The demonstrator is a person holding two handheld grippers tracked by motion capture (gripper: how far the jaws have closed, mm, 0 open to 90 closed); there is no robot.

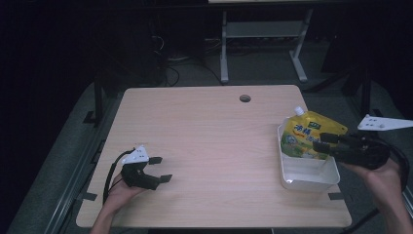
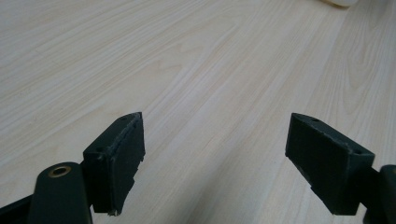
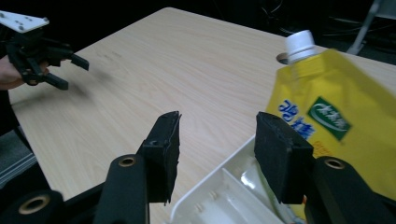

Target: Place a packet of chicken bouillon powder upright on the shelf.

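Note:
A yellow spouted pouch (image 1: 311, 136) with a white cap leans in a white plastic tray (image 1: 307, 178) at the table's right edge. My right gripper (image 1: 323, 142) hovers over the tray, its jaws lying across the pouch's lower part. In the right gripper view its jaws (image 3: 217, 126) stand apart with nothing between them, the pouch (image 3: 336, 121) just to their right and the tray (image 3: 219, 196) below. My left gripper (image 1: 161, 169) rests open near the table's front left. In the left gripper view its jaws (image 2: 215, 121) are wide apart over bare wood. The left gripper (image 3: 70, 72) also appears far off in the right gripper view.
The light wooden table (image 1: 209, 122) has a round cable hole (image 1: 245, 98) near its far edge. Behind it stand the white legs of another desk (image 1: 224, 48) on a dark floor. Bare wood lies between the two grippers.

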